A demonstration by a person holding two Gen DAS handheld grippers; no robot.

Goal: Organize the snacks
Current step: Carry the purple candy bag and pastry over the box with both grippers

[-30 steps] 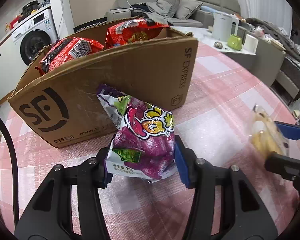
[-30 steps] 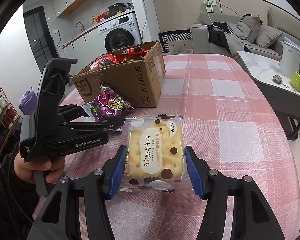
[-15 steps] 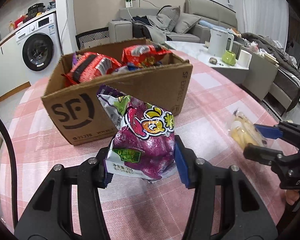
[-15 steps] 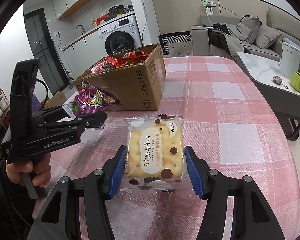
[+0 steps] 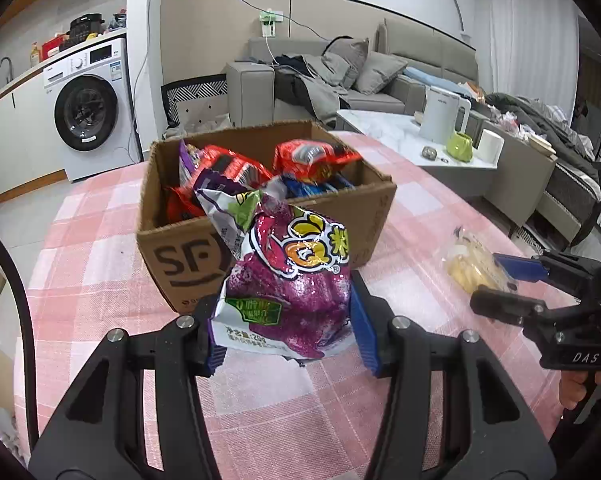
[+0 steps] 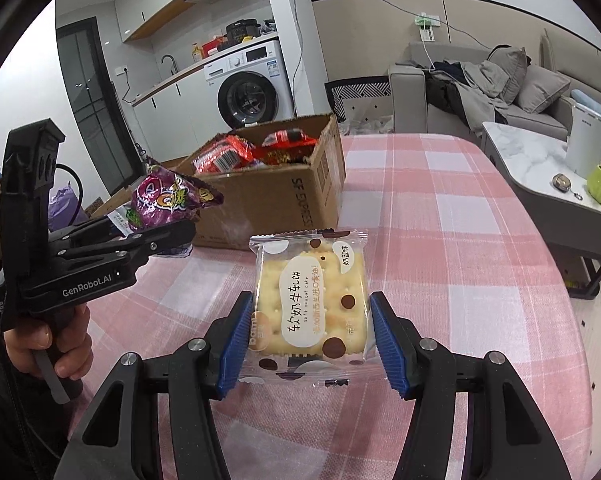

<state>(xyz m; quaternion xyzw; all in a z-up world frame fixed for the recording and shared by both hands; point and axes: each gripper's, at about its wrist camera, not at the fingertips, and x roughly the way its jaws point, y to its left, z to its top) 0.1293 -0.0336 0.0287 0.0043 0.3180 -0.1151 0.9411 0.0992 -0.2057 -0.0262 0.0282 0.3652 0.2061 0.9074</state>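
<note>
My left gripper (image 5: 286, 334) is shut on a purple snack bag (image 5: 288, 276) and holds it above the table, in front of the open cardboard box (image 5: 180, 256). The box holds several red and blue snack packets (image 5: 312, 160). My right gripper (image 6: 310, 344) is shut on a clear pack of yellow nougat crackers (image 6: 310, 304), held above the table to the right of the box (image 6: 276, 196). The left gripper with the purple bag (image 6: 166, 200) shows in the right wrist view. The right gripper with the cracker pack (image 5: 474, 266) shows in the left wrist view.
The round table has a pink checked cloth (image 6: 460, 240). Beyond it are a washing machine (image 5: 90, 108), a grey sofa (image 5: 340, 76), and a low marble table (image 6: 540, 168) with a white kettle and green cup. A person's hand (image 6: 48, 344) holds the left gripper.
My left gripper has risen with the purple bag, so the box's inside now shows from above. My right gripper has lifted a little with the cracker pack.
</note>
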